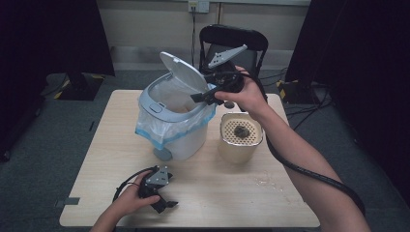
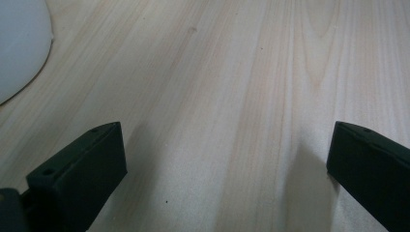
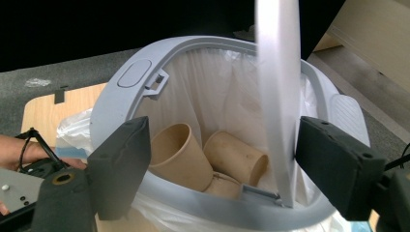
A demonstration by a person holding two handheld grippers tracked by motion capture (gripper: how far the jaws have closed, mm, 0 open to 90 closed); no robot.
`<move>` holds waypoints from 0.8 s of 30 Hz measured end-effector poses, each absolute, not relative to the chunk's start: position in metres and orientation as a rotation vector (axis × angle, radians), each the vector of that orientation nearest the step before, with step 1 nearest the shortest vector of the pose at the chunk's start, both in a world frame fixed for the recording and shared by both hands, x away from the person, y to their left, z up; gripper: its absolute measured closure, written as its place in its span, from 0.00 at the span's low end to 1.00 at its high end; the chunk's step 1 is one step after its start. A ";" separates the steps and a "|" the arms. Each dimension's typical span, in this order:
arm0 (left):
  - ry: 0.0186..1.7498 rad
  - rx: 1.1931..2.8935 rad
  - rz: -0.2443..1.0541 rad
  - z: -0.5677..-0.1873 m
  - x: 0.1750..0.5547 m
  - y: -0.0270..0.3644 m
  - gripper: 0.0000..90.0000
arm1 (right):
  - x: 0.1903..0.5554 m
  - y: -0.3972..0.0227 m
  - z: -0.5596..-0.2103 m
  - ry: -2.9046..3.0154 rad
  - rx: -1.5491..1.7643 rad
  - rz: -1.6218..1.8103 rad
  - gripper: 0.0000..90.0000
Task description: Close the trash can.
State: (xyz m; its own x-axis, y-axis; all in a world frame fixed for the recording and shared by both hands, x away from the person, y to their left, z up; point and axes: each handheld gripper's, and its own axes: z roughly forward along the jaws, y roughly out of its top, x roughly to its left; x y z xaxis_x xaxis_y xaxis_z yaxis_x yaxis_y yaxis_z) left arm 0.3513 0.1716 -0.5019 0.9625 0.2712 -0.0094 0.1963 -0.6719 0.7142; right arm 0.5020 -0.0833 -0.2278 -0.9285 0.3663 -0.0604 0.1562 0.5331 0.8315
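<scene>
A grey-white trash bin [image 1: 174,121] with a plastic liner stands at the middle of the table, its lid [image 1: 183,72] flipped up. My right gripper [image 1: 200,96] hovers at the bin's right rim beside the lid. In the right gripper view its jaws [image 3: 222,145] stand open around the lid's edge [image 3: 278,96], which sits close to the right jaw without being clamped. Beige paper cups [image 3: 179,154] lie inside the bin. My left gripper [image 1: 164,205] rests on the table near the front edge, and its jaws [image 2: 227,169] are open over bare wood.
A beige container [image 1: 240,137] with a perforated top and a dark lump [image 1: 241,130] on it stands right of the bin. A black chair [image 1: 233,41] is behind the table [image 1: 241,203]. The bin's pale base [image 2: 19,43] shows at the left gripper view's upper left.
</scene>
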 end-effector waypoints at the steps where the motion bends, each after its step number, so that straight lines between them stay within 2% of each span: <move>1: 0.327 2.326 0.124 -0.502 0.351 0.172 0.00 | 0.502 -0.082 -0.227 2.546 0.432 1.349 0.22; 20: 0.326 2.326 0.125 -0.502 0.351 0.172 0.00 | 0.496 -0.058 -0.235 2.618 0.383 1.393 0.26; 21: 0.327 2.326 0.125 -0.502 0.351 0.172 0.00 | 0.495 -0.057 -0.236 2.623 0.386 1.394 0.26; 22: 0.326 2.326 0.125 -0.502 0.351 0.172 0.00 | 0.495 -0.056 -0.237 2.623 0.385 1.382 0.32; 24: 0.327 2.326 0.125 -0.502 0.351 0.172 0.00 | 0.495 -0.056 -0.239 2.633 0.387 1.396 0.32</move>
State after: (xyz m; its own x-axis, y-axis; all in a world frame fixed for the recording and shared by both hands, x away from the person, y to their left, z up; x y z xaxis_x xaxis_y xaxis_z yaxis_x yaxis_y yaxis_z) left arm 0.3510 0.1717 -0.5020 0.9623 0.2717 -0.0092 0.1963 -0.6710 0.7150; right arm 0.4952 -0.0556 -0.2390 -0.9577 0.2876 -0.0001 0.1613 0.5373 0.8278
